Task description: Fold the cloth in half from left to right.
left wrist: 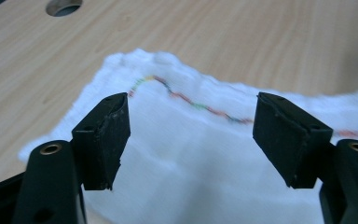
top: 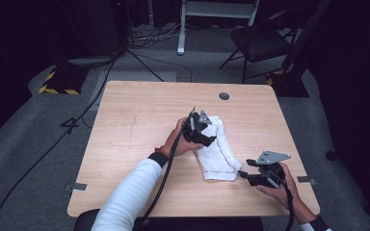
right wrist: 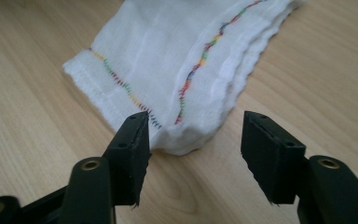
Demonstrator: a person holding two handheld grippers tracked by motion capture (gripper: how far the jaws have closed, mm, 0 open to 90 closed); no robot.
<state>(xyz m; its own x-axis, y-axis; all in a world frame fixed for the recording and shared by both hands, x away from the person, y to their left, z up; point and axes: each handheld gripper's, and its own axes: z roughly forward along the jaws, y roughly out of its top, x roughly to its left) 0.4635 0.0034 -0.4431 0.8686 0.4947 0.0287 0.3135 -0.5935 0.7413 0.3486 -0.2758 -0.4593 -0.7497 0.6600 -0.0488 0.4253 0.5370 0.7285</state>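
A folded white cloth [top: 217, 149] with a multicoloured stitched line lies flat on the wooden surface [top: 135, 144], right of the middle. Its long axis runs from a far end, on the side of the round cable hole [top: 224, 96], down to a near end towards the person's edge.

The left hand-held gripper [top: 201, 130] hangs over the far half of the cloth, at its left edge. In the left gripper view its jaws stand well apart with the cloth [left wrist: 205, 163] spread below and beyond them; the pads press on nothing, and whether their tips brush the fabric cannot be told.

The right hand-held gripper [top: 244, 174] sits just beside the near right corner of the cloth, pointing at it from the right. In the right gripper view its jaws also stand apart, empty, with the layered near end of the cloth [right wrist: 182, 70] just past their tips and bare wood between them.

So neither gripper holds the cloth. Judged from this, the left is the nearer, already above the fabric, while the right faces the stacked edges end-on. A next grasp would likely turn on that alignment: the right jaws would have to advance along the cloth's long axis to straddle the corner.
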